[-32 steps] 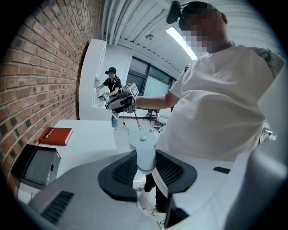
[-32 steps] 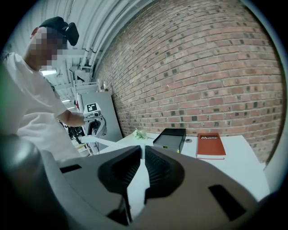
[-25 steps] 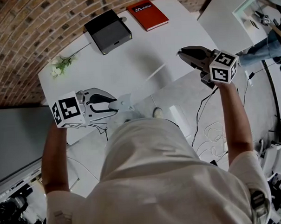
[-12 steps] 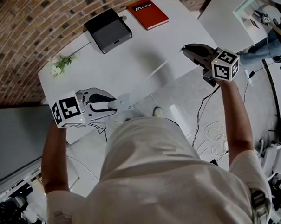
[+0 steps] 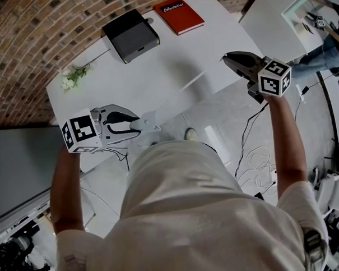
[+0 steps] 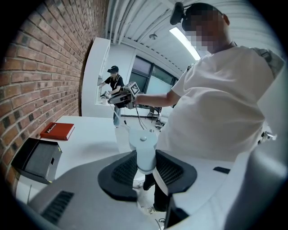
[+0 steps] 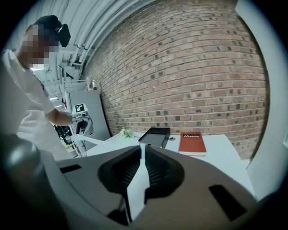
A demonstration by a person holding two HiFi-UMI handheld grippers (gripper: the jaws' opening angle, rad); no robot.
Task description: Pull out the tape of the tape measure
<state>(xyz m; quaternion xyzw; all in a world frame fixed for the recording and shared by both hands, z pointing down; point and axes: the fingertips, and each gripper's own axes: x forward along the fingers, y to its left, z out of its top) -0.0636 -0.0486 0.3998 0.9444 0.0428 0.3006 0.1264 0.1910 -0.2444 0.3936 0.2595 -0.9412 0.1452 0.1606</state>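
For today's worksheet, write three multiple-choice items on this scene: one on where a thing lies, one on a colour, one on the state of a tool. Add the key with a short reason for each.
1. Where does the book lie on the white table?
A) beside the black box
B) on the floor
C) at the near edge, by the person

2. What colour is the book's cover?
A) blue
B) green
C) red

3. How does the right tool stand to the tape?
A) open, clear of it
B) shut on it
C) lying on the table

Key: A, book and box lie side by side at the table's far end; C, the cover is plainly red; B, the right gripper view shows both jaws pressed on the white strip.
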